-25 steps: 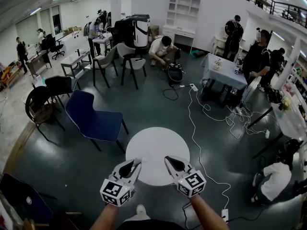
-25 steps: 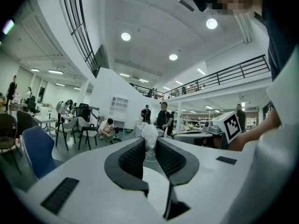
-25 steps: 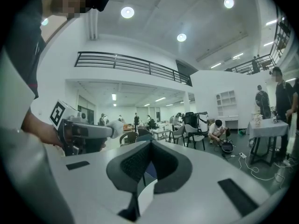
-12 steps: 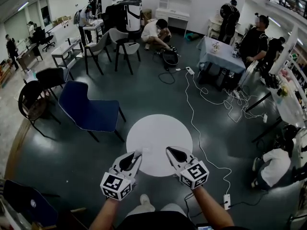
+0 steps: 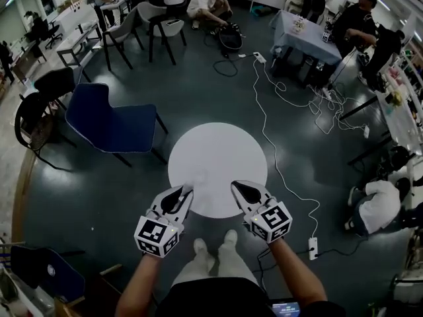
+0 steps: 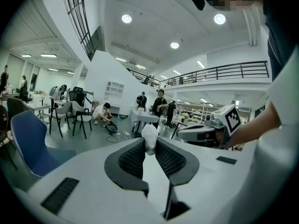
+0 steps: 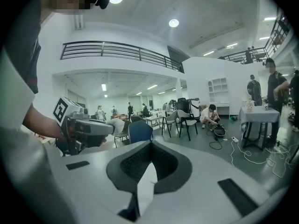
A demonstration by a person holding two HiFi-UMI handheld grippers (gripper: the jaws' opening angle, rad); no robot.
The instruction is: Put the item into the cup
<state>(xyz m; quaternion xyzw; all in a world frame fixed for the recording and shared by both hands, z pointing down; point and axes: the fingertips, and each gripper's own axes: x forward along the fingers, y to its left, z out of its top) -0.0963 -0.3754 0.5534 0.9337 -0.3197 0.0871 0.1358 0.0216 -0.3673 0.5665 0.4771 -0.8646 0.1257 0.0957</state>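
Note:
My left gripper (image 5: 190, 189) hovers over the near edge of the round white table (image 5: 217, 150). It is shut on a small crumpled white item (image 6: 150, 135), pinched between the tips of its dark ribbed pads (image 6: 133, 157). In the right gripper view the same item (image 7: 117, 124) shows at the left gripper's tip. My right gripper (image 5: 233, 185) is level with the left one, a little to its right, shut, with nothing between its pads (image 7: 161, 162). Both point away from me, slightly downward. No cup shows in any view.
A blue chair (image 5: 109, 121) stands left of the table. A white cable (image 5: 271, 150) runs down the floor on the right to a power strip (image 5: 312, 248). A person crouches at the right (image 5: 380, 207). My own shoes (image 5: 215, 243) are under the table's near edge.
Both grippers have sunk and sit closer to the table's near edge. The head view has tilted down, so the table is higher in the picture and my legs and shoes show.

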